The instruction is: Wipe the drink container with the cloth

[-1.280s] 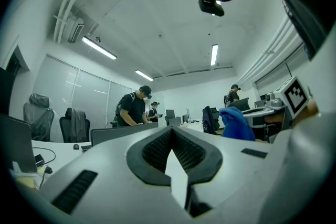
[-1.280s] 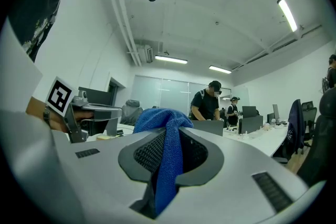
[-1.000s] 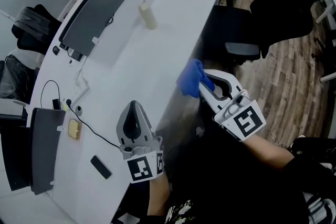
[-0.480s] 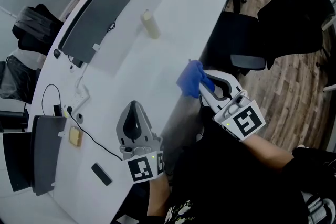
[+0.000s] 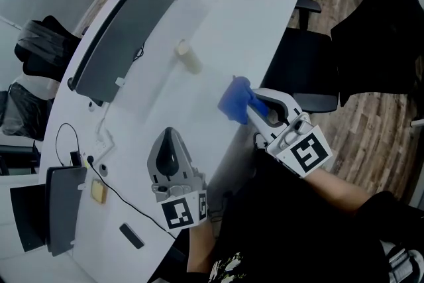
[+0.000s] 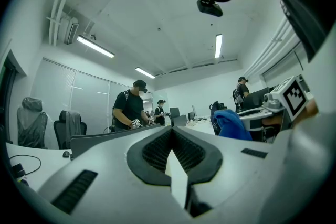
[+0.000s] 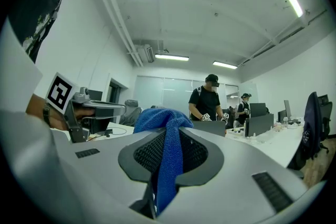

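Head view: the right hand-held gripper [image 5: 254,107] has its jaws closed on a blue cloth [image 5: 234,100], which bunches out past the tips above the bench [image 5: 232,16] edge. The right gripper view confirms this: the cloth runs down between the pads and is pinched there. The left hand-held gripper [image 5: 169,134] is closed with nothing in it; its own view shows the jaws meeting, with only open air ahead.

The container [image 5: 187,57], a pale cream bottle, is on the bench well ahead of both grippers, near the front of a dark monitor [image 5: 126,13]. Blur hides whether it stands upright or lies tilted. Neither gripper touches it.

The step in hand, as I judge it, is the approach: the cloth is ready and wiping has not yet begun. The next move calls for carrying the cloth forward and leftward to the container. It probably also calls for opening the left jaws to steady the container, since a light bottle would likely slide or tip under a one-sided wipe.
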A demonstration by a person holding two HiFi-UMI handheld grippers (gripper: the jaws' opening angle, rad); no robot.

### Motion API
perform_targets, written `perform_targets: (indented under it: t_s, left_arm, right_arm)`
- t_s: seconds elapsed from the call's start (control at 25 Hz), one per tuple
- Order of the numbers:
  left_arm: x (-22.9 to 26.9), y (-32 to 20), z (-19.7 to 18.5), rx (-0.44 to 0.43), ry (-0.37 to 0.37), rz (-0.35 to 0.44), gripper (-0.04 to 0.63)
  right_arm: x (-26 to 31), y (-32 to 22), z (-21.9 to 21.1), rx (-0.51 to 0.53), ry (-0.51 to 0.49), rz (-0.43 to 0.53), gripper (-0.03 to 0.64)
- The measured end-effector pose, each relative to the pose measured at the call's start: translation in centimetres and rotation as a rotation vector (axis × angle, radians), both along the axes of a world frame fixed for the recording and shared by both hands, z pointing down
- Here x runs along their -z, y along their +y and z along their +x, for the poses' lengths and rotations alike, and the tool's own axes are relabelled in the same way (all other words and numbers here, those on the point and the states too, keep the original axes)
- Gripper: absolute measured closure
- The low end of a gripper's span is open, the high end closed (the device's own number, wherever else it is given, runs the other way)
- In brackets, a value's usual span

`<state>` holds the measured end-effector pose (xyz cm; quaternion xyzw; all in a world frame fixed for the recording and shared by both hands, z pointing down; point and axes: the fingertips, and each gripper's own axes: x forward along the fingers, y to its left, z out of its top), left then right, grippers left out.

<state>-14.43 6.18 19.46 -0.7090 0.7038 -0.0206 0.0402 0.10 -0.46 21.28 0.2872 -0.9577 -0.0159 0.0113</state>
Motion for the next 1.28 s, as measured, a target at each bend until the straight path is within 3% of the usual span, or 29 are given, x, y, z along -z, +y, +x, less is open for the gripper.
perform_targets:
  t_s: [0.72, 1.0, 1.28]
  left_arm:
    - [0.6, -10.4, 0.4, 0.072, -0.007, 0.007, 0.595]
    - [-0.4, -12.2, -0.5, 0.093, 0.008, -0.041, 0.595]
    - [-2.5, -15.5, -2.4, 0.059, 0.032, -0.076, 0.595]
  right_arm:
    - [0.9, -11.0, -1.0, 0.084, -0.024, 0.004, 0.575]
    - [-0.1, -13.8, -2.2, 0.095, -0.016, -0.041, 0.575]
    - [-2.4, -16.5, -4.7, 0.086, 0.019, -0.083, 0.575]
